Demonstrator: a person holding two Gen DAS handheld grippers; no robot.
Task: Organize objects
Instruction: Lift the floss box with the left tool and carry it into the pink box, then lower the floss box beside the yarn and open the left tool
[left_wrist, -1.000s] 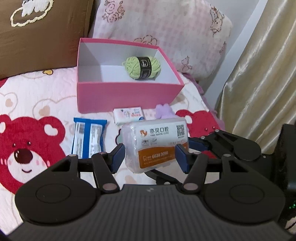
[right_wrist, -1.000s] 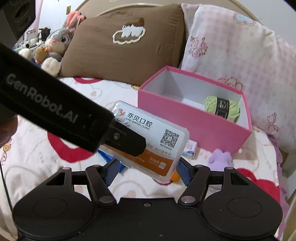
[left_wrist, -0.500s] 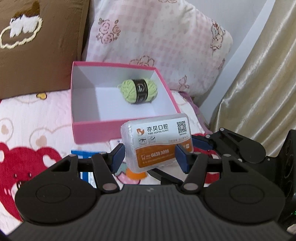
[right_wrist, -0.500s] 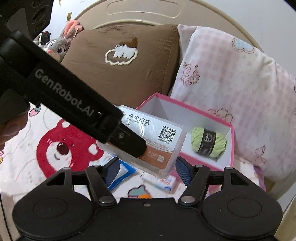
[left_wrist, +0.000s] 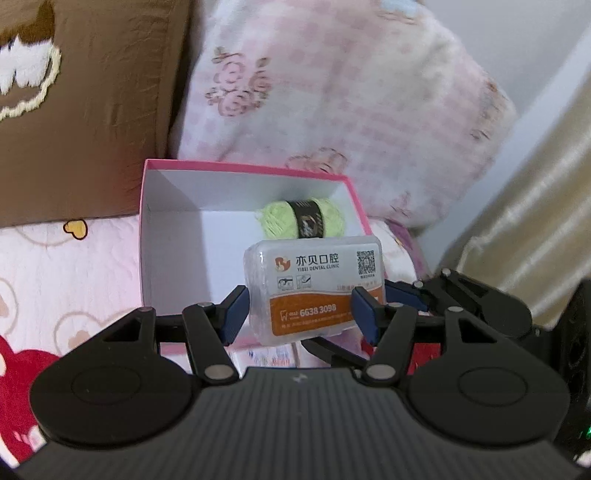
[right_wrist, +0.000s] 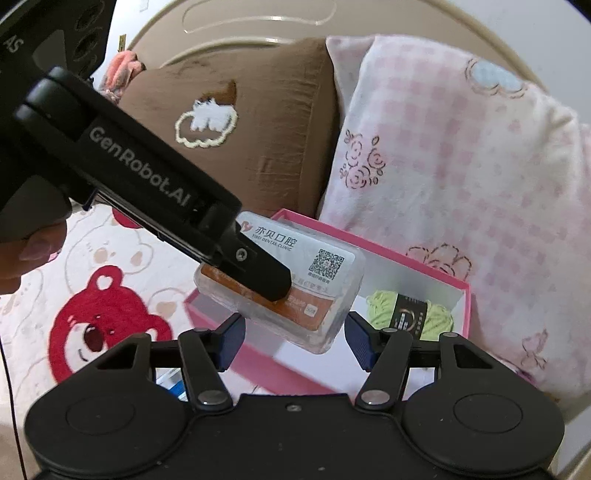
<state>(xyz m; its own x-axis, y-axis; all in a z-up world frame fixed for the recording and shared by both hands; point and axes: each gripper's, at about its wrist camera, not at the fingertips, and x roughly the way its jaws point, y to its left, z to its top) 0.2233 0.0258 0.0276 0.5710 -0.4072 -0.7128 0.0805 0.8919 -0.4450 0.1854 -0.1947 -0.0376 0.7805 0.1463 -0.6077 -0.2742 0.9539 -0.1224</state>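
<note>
- Left wrist view: the left gripper (left_wrist: 299, 310) holds the clear plastic rectangular case with a white-and-orange dental clinic label (left_wrist: 314, 291) between its blue pads, which press its short ends while the jaws ease slightly apart. The case hangs above the near part of the open pink cardboard box with white inside (left_wrist: 173, 236). One light green yarn ball with a black band (left_wrist: 301, 223) lies inside, by the far right wall. Only here does a gold curtain (left_wrist: 535, 206) show, at right.
- Right wrist view: the right gripper (right_wrist: 293, 341) stands half open below the case's lower edge, jaws closing (nothing pressed between them). This view alone shows the left gripper's branded black body reaching in, a fingertip (right_wrist: 37, 247) at left, and a red bear print (right_wrist: 99, 321) on the bedspread.
- Both views show two pillows: one brown (right_wrist: 255, 125), one pink checked (right_wrist: 461, 192).
</note>
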